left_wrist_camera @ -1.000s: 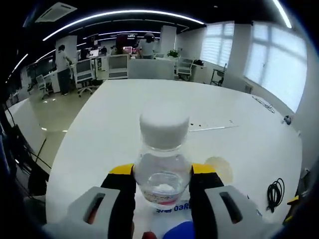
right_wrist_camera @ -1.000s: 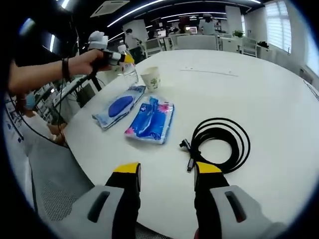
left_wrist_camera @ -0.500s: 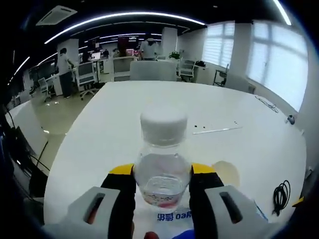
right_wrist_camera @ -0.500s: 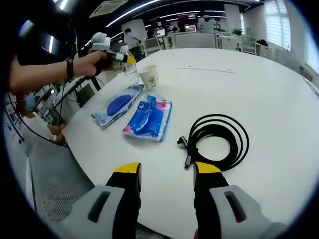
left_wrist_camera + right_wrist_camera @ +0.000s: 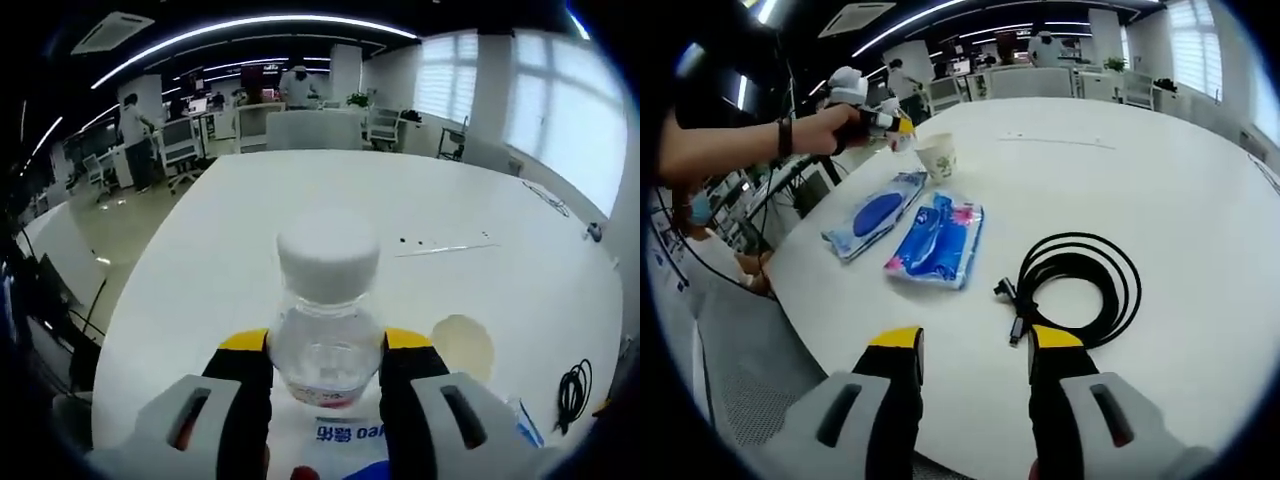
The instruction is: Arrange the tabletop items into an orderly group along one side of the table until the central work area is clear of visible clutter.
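Observation:
A clear water bottle with a white cap [image 5: 328,265] stands upright between the yellow-tipped jaws of my left gripper [image 5: 325,348], which is shut on its body. In the right gripper view a person's hand holds that left gripper [image 5: 878,121] with the bottle [image 5: 904,136] near the table's far left edge, beside a paper cup [image 5: 938,157]. Two blue wipe packs [image 5: 878,213] [image 5: 937,240] lie side by side. A black coiled cable [image 5: 1080,290] lies just ahead of my right gripper [image 5: 975,352], which is open and holds nothing.
The round white table [image 5: 1160,170] stretches far behind the items. In the left gripper view the paper cup [image 5: 462,345] sits to the right of the bottle and the cable [image 5: 572,385] farther right. Office desks, chairs and people stand beyond the table.
The left gripper has kept its hold on the bottle and shifted slightly near the cup. The right gripper has barely moved.

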Demonstrator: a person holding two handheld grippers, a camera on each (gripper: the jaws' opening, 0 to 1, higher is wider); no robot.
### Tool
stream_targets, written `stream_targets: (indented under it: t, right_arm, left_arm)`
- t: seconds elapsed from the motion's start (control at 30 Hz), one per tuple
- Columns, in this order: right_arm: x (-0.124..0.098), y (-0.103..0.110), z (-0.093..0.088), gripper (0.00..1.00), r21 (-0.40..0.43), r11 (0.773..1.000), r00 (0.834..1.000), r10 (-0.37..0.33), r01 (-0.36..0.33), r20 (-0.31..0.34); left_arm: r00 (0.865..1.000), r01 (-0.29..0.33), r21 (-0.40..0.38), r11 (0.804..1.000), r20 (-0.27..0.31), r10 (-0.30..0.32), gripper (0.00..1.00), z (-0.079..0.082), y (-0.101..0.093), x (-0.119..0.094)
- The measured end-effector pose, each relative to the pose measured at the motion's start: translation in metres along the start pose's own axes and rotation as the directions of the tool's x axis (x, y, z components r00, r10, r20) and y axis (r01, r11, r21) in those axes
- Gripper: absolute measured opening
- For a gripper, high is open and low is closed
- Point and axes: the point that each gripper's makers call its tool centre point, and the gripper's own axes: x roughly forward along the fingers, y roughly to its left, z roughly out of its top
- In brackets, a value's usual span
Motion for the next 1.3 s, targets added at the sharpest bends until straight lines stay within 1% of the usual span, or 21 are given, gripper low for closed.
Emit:
stream_targets:
  t: [0.03, 0.07, 0.13, 0.3, 0.5, 0.57, 0.73, 0.83, 0.97, 1.03, 1.1, 1.17, 1.2, 1.27, 1.3]
  right_arm:
    - [0.000, -0.001, 0.000, 0.40, 0.000, 1.000, 1.000, 0.000, 0.000, 0.000]
    - [0.000, -0.001, 0.000, 0.40, -0.001, 1.000, 1.000, -0.001, 0.001, 0.001]
    - [0.000, -0.002, 0.001, 0.40, 0.002, 1.000, 1.000, -0.001, 0.001, 0.006]
    - [0.001, -0.001, 0.002, 0.40, 0.007, 1.000, 1.000, 0.002, -0.002, 0.012]
    - [0.001, -0.002, 0.005, 0.39, 0.011, 1.000, 1.000, 0.004, -0.004, 0.029]
    - [0.001, -0.003, 0.004, 0.39, 0.013, 1.000, 1.000, 0.004, -0.005, 0.031]
    - [-0.002, -0.004, 0.001, 0.39, 0.017, 1.000, 0.999, 0.002, -0.003, 0.033]
    - [-0.005, -0.005, -0.001, 0.39, 0.023, 1.000, 0.999, -0.003, 0.002, 0.035]
    - [-0.007, -0.008, -0.003, 0.39, 0.027, 1.000, 0.999, -0.010, 0.009, 0.036]
    - [-0.009, -0.009, -0.004, 0.39, 0.032, 0.999, 0.999, -0.015, 0.014, 0.037]
    - [-0.010, -0.010, -0.004, 0.39, 0.036, 0.999, 0.999, -0.018, 0.017, 0.039]
    - [-0.011, -0.010, -0.006, 0.39, 0.038, 0.999, 0.999, -0.021, 0.020, 0.038]
    - [-0.011, -0.011, -0.006, 0.39, 0.039, 0.999, 0.999, -0.022, 0.020, 0.038]
    - [-0.011, -0.011, -0.007, 0.39, 0.042, 0.999, 0.999, -0.023, 0.021, 0.037]
    - [-0.011, -0.010, -0.007, 0.39, 0.042, 0.999, 0.999, -0.023, 0.022, 0.038]
  left_arm:
    - [1.000, -0.006, 0.006, 1.000, 0.007, 0.006, 0.41, 0.000, 0.000, 0.001]
    - [1.000, -0.010, 0.005, 1.000, -0.007, 0.010, 0.41, -0.002, 0.001, -0.001]
    - [1.000, -0.020, 0.004, 1.000, -0.015, 0.020, 0.41, -0.005, 0.001, -0.004]
    - [0.999, -0.042, -0.039, 0.998, -0.036, 0.041, 0.41, -0.011, 0.000, -0.011]
    - [0.998, -0.056, -0.056, 0.997, -0.046, 0.053, 0.41, -0.016, -0.002, -0.019]
    - [0.997, -0.065, -0.052, 0.997, -0.047, 0.063, 0.41, -0.016, -0.002, -0.019]
    - [0.996, -0.081, -0.084, 0.993, -0.047, 0.077, 0.41, -0.017, -0.003, -0.021]
    - [0.995, -0.089, -0.080, 0.993, -0.047, 0.085, 0.41, -0.015, -0.004, -0.020]
    - [0.994, -0.095, -0.085, 0.992, -0.062, 0.090, 0.42, -0.015, -0.003, -0.020]
    - [0.994, -0.087, -0.088, 0.992, -0.074, 0.081, 0.42, -0.016, -0.004, -0.020]
    - [0.995, -0.067, -0.091, 0.994, -0.078, 0.060, 0.42, -0.016, -0.006, -0.022]
    - [0.997, -0.039, -0.087, 0.995, -0.063, 0.034, 0.46, -0.013, -0.008, -0.024]
    - [0.998, -0.034, -0.079, 0.996, -0.060, 0.029, 0.47, -0.012, -0.007, -0.025]
    - [0.999, 0.001, -0.036, 0.999, -0.034, -0.002, 0.48, -0.005, -0.005, -0.028]
    - [0.999, 0.014, -0.017, 1.000, -0.035, -0.015, 0.49, -0.004, -0.005, -0.028]
